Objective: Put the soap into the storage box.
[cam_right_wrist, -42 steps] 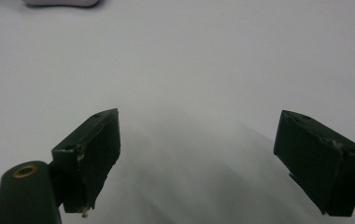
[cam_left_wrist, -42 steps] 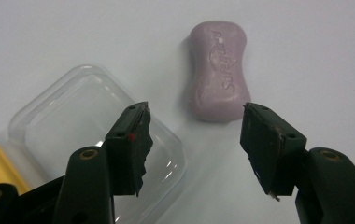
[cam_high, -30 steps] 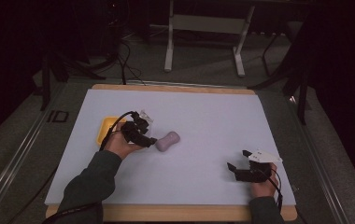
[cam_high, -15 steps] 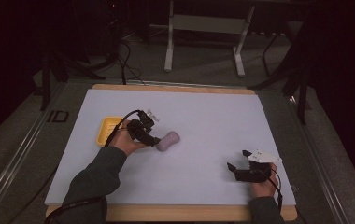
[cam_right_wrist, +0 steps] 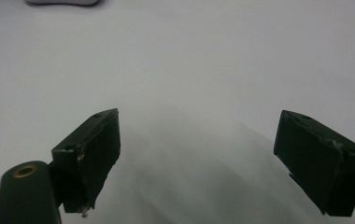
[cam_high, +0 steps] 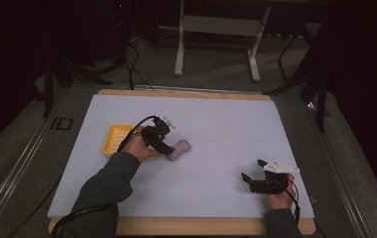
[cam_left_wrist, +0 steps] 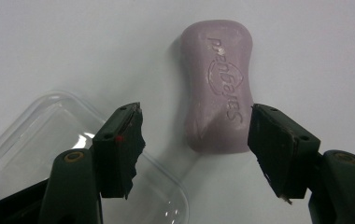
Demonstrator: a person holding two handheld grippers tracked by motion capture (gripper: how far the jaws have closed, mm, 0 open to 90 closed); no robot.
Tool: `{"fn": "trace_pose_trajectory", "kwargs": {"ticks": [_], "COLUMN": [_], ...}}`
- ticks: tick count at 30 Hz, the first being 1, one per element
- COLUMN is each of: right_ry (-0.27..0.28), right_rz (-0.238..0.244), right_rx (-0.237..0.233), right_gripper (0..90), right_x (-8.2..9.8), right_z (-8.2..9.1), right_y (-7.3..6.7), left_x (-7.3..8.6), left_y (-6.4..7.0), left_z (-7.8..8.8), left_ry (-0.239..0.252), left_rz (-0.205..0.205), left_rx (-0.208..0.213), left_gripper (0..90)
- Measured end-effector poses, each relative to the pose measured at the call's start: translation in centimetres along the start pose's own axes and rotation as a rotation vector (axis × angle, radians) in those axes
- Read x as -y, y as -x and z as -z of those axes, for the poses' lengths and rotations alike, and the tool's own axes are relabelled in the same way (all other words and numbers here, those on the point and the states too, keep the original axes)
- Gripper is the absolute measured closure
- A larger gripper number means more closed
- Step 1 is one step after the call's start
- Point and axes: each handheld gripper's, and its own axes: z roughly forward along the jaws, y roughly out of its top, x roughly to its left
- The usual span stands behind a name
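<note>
Fingers [cam_left_wrist: 278, 154] of the left gripper [cam_left_wrist: 196, 149] stand wide, straddling the near end of a lilac soap bar [cam_left_wrist: 217, 86] without touching it, likely lined up to close across its narrow waist. That bar lies flat on the white surface [cam_high: 216, 124], just beside a yellow dish [cam_high: 114, 139]. Well apart, the right gripper [cam_high: 256, 171] rests low near the front edge with its fingers spread on nothing (probably parked). Stamped lettering on the bar and a clear plastic lid [cam_left_wrist: 40, 135] under the left fingers are plain in the left gripper view; from the high view neither can be made out.
</note>
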Motion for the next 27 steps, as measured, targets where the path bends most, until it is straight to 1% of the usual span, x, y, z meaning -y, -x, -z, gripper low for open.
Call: {"fn": "trace_pose_trajectory", "kwargs": {"ticks": [7,9,13,15,19,20,24,27], "right_ry": [0.002,0.002,0.001,0.001,0.001,0.001,0.0,0.001], "right_rz": [-0.002,0.0,-0.001,-0.001,-0.001,-0.001,-0.001,-0.001], "right_rx": [-0.002,-0.002,-0.001,-0.002,-0.002,-0.002,-0.002,-0.002], "right_gripper": [14.3,14.3,14.3,14.3,14.3,14.3,14.3,14.3], "right_x": [0.0,0.0,0.0,0.0,0.0,0.0,0.0,0.0], "right_z": [0.0,0.0,0.0,0.0,0.0,0.0,0.0,0.0], "right_y": [0.0,0.0,0.0,0.0,0.0,0.0,0.0,0.0], "left_x": [-0.7,-0.9,-1.4,-1.6,-2.2,-2.2,-2.9,-3.5], "left_y": [0.1,0.1,-0.1,-0.1,0.0,0.0,0.2,0.3], "left_z": [-0.6,-0.8,-1.3,-1.6,-2.1,-2.1,-2.5,-3.1], "left_ry": [-0.014,-0.025,-0.04,-0.054,-0.079,-0.079,-0.104,-0.126], "left_rz": [-0.004,-0.006,0.005,-0.003,-0.004,-0.004,0.006,0.003], "left_rx": [0.009,0.013,0.031,0.038,0.048,0.048,0.068,0.075], "left_gripper": [35.0,34.8,34.6,34.4,33.0,33.0,33.0,33.0]}}
